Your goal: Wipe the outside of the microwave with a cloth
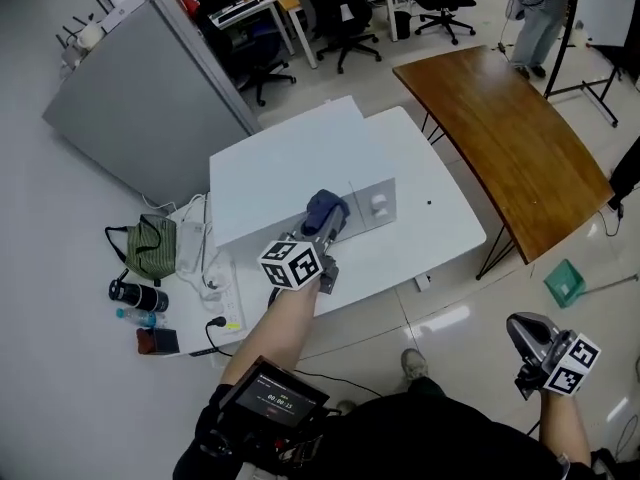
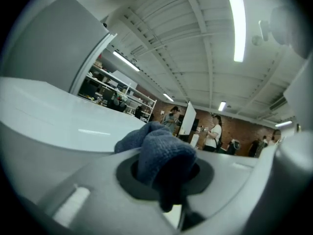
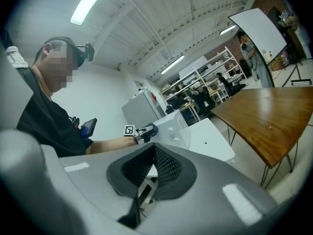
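The white microwave stands on a white table. A dark blue cloth rests against the top front edge of the microwave, near its control panel. My left gripper is shut on that cloth. In the left gripper view the cloth bulges out between the jaws, with the microwave's white top to the left. My right gripper hangs low at the right, off the table, shut and holding nothing. The right gripper view looks past its shut jaws toward the microwave.
A curved wooden table stands to the right of the white one. A green bag, a power strip and bottles lie to the microwave's left. A grey cabinet is behind. A person stands far back.
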